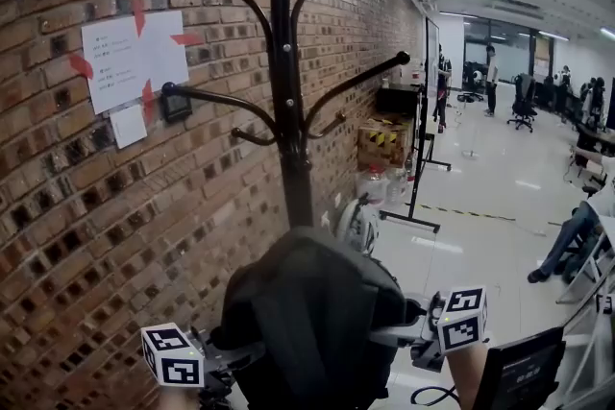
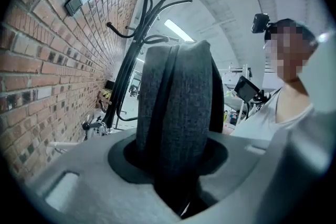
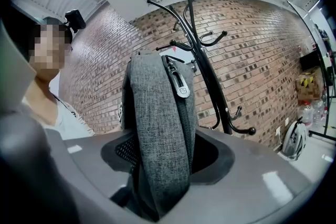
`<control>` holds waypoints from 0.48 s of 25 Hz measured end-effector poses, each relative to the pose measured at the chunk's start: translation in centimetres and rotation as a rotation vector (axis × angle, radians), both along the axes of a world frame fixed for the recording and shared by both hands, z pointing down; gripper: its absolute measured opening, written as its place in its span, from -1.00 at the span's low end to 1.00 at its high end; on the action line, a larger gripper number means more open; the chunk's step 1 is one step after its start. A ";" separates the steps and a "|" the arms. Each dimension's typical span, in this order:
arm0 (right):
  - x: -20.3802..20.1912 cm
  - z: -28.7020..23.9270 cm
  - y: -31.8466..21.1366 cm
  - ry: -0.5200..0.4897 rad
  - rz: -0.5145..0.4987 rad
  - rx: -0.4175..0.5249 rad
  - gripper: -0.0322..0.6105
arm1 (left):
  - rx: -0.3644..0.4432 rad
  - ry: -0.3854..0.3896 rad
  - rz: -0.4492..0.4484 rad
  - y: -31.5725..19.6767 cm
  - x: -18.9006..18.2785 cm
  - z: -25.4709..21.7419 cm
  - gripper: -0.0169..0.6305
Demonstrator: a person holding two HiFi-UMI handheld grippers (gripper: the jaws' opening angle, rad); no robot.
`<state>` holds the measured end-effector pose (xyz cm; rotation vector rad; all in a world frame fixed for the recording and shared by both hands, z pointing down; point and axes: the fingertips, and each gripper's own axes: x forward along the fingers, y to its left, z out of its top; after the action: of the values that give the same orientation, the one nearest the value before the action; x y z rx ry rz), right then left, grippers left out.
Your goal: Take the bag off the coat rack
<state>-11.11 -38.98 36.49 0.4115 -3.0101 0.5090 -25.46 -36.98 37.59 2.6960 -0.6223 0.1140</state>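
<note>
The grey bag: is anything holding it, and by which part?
Yes. The grey bag is held from both sides: the left gripper has its jaws on the left edge, the right gripper on the right edge, below a zip pull.

The left gripper [image 1: 238, 355] is seen at 7 o'clock in the head view and the right gripper [image 1: 405, 325] at 5 o'clock. Both are held low and nearly level, with the jaws turned inward toward one another. Each gripper's jaws are clamped part-way apart on grey fabric of the bag [image 1: 317, 322], one on either side. The right hand [image 1: 468, 375] is seen at 6 o'clock of its gripper.
</note>
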 end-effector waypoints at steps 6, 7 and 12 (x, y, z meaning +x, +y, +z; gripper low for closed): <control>1.5 1.9 4.8 -0.050 -0.025 -0.046 -0.14 | -0.028 -0.011 -0.026 5.1 1.6 1.5 -0.45; 2.0 2.2 5.9 -0.056 -0.031 -0.054 -0.14 | -0.030 -0.014 -0.033 6.2 2.1 1.7 -0.45; 6.3 3.1 11.4 -0.076 -0.049 -0.068 -0.14 | -0.030 -0.028 -0.068 12.2 6.6 2.4 -0.46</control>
<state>-4.76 -27.56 39.61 0.3208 -3.0560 0.6352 -18.84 -24.82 39.99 2.6453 -0.7140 0.1430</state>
